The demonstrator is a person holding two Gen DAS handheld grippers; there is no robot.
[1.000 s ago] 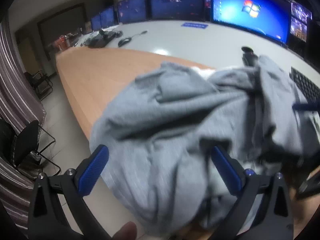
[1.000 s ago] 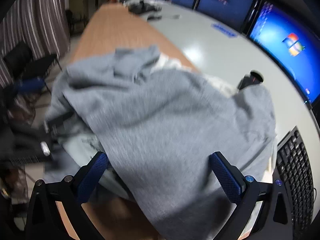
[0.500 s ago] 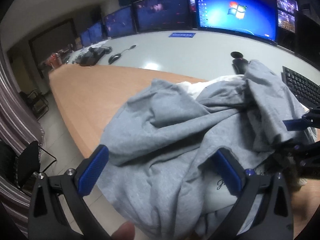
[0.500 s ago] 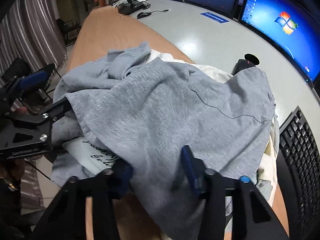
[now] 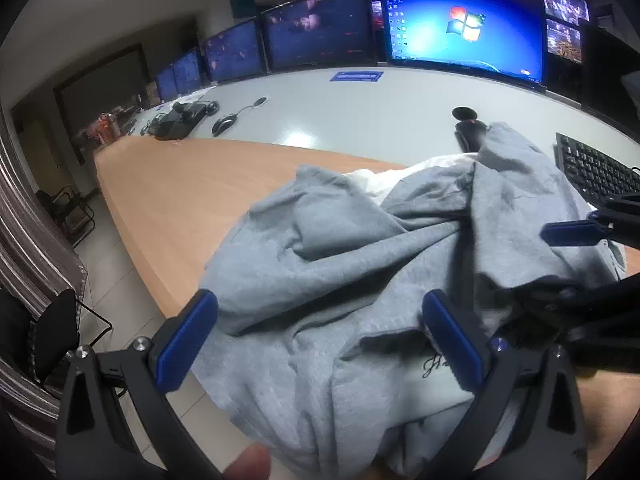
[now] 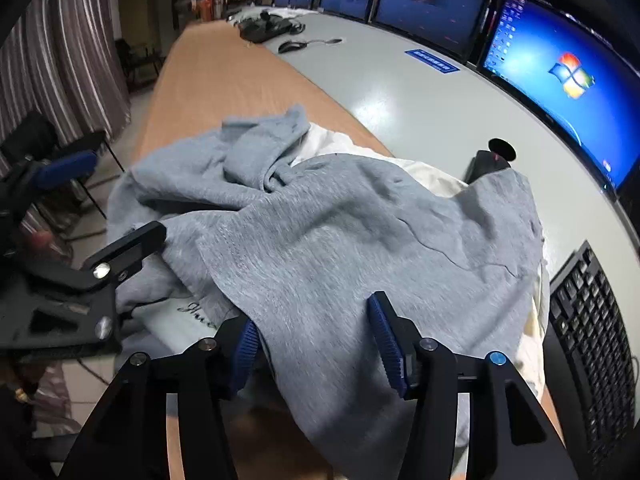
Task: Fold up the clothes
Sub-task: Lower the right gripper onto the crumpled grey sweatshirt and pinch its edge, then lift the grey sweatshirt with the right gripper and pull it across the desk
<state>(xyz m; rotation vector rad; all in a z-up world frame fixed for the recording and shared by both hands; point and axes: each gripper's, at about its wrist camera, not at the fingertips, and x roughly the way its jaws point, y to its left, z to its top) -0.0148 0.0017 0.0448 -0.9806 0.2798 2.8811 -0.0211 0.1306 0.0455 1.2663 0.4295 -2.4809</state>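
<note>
Left gripper [image 5: 320, 344] gapes wide; right gripper [image 6: 316, 336], angled downward, is opening.

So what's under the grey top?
Under the grey top a white garment peeks out at the far edge, and a pale piece with script lettering at the near edge. The rest is covered.

A long table [image 5: 168, 184], wood-toned along its near edge and grey beyond, carries a crumpled grey garment [image 5: 340, 280] over white cloth [image 5: 384, 180], a black keyboard [image 5: 596, 172] and a mouse [image 5: 224, 123].
</note>
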